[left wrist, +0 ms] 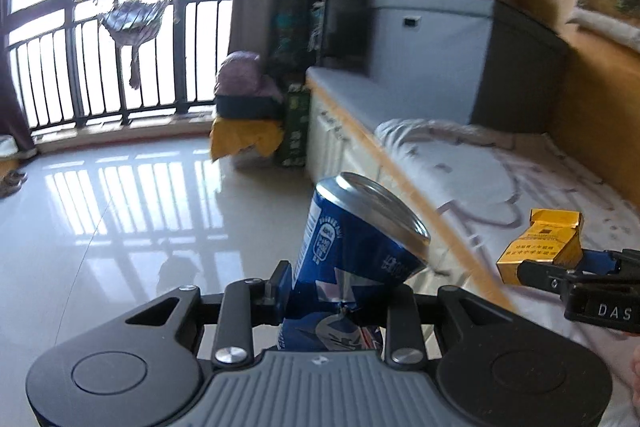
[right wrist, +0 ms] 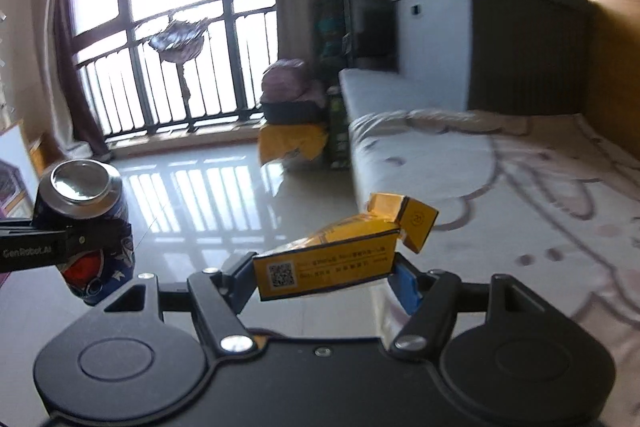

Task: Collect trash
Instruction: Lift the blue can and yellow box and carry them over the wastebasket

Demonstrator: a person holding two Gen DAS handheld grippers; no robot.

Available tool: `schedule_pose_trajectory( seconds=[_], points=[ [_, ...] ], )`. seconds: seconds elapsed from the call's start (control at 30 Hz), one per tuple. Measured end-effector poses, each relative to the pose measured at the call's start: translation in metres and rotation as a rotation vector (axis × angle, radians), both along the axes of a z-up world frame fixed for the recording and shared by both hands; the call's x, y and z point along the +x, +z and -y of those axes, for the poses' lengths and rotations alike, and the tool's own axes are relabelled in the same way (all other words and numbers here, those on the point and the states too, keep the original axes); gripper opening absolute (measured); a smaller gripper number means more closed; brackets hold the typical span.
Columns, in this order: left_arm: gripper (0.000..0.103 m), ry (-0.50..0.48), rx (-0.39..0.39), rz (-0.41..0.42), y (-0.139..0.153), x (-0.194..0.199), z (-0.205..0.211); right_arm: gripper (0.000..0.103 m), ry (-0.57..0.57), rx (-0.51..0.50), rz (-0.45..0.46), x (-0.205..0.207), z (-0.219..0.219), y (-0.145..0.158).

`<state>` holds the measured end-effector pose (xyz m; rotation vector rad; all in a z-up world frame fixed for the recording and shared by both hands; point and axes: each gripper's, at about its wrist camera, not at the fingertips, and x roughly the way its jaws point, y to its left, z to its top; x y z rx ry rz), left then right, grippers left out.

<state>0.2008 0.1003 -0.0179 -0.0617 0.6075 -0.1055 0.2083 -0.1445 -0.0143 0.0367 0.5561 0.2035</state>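
Observation:
My left gripper [left wrist: 340,291] is shut on a crushed blue drink can [left wrist: 356,239], held in the air over the floor beside the bed edge. The can tilts to the right, its silver end up. My right gripper [right wrist: 324,275] is shut on a yellow cigarette pack [right wrist: 336,259] with its lid flipped open. In the left wrist view the pack [left wrist: 540,247] and right gripper show at the right, over the bed. In the right wrist view the can [right wrist: 86,215] and the left gripper [right wrist: 76,247] show at the left.
A bed with a white patterned sheet [left wrist: 500,179] fills the right side. A shiny tiled floor [left wrist: 120,207] spreads left toward a barred window [left wrist: 100,47]. A yellow bag under a dark box [left wrist: 248,131], a green carton and a grey cabinet [left wrist: 432,55] stand beyond the bed.

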Motion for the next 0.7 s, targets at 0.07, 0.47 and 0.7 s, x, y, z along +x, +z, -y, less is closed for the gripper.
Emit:
schedule_pose_trajectory(
  seconds=[0.07,0.47,0.7],
  points=[
    [0.031,0.009,-0.005,-0.025,-0.013,0.005,-0.009,0.07,0.027,-0.006,-0.027,0.007,-0.012,-0.014],
    [0.031,0.021,-0.031,-0.096,-0.072,0.039,-0.021,0.07,0.097,0.033,-0.18,0.061,-0.045,-0.075],
    [0.031,0.048,-0.038,-0.184,-0.121,0.056,-0.034,0.07,0.176,-0.003,-0.331,0.091,-0.071,-0.136]
  ],
)
